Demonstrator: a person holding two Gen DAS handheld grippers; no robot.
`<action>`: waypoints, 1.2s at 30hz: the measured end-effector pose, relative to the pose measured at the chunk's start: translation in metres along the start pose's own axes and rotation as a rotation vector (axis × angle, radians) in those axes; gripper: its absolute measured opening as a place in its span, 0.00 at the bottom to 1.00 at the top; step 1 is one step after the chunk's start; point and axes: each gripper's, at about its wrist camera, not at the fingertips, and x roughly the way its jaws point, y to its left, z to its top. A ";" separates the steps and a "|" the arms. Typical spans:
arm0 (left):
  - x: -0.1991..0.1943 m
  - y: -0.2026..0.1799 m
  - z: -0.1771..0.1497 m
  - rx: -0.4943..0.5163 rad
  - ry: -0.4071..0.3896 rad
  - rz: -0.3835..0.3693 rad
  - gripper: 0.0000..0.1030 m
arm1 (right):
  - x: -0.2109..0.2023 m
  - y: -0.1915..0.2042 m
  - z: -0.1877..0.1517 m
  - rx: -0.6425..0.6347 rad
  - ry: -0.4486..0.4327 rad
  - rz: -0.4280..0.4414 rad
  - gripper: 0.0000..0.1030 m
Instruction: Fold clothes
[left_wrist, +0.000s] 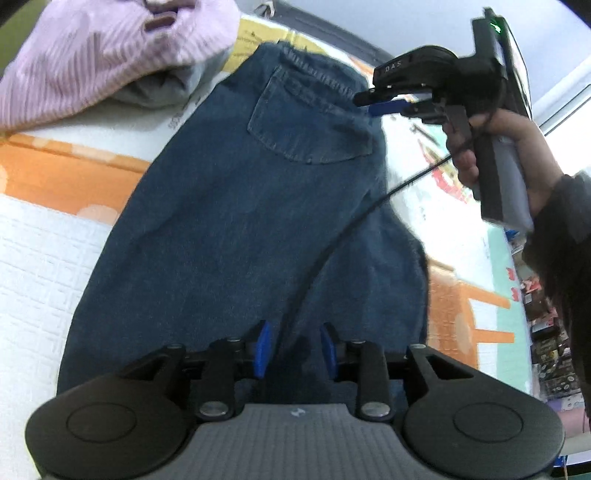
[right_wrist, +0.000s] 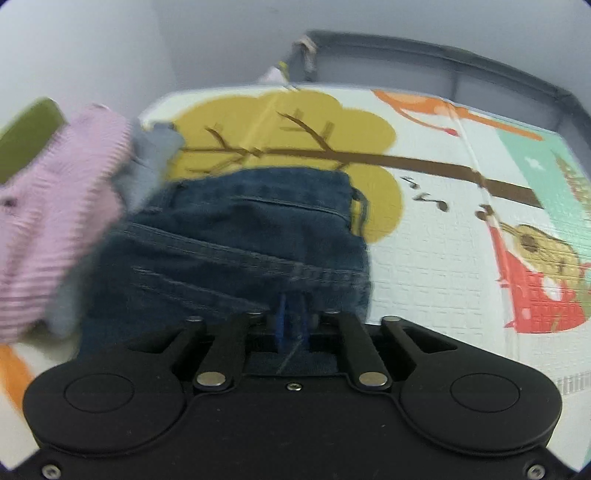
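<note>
A printed foam play mat with a tree and animal figures covers the floor before a pale wall; folded blue denim jeans lie on it beside a pink ribbed knit garment. The left gripper angles down over the jeans' near end, blue pads parted and clear of cloth. The right gripper, in a sleeved hand, is slightly open at the waistband; any grip is indeterminable.

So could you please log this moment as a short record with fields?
surface: patterned play mat
main item: blue jeans, lying flat, back pocket up
beside them: pink ribbed knit on a grey garment
left gripper: open, over the jeans
right gripper: slightly parted at the waistband; grip unclear
</note>
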 end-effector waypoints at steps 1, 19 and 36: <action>-0.005 -0.002 0.000 0.000 -0.008 -0.014 0.36 | -0.008 0.000 -0.001 0.008 -0.005 0.026 0.23; -0.055 -0.053 -0.028 0.095 -0.035 0.021 0.39 | -0.156 0.012 -0.065 -0.116 -0.050 0.129 0.39; -0.004 -0.094 -0.100 0.278 0.057 0.145 0.37 | -0.147 -0.040 -0.197 0.151 0.183 0.224 0.41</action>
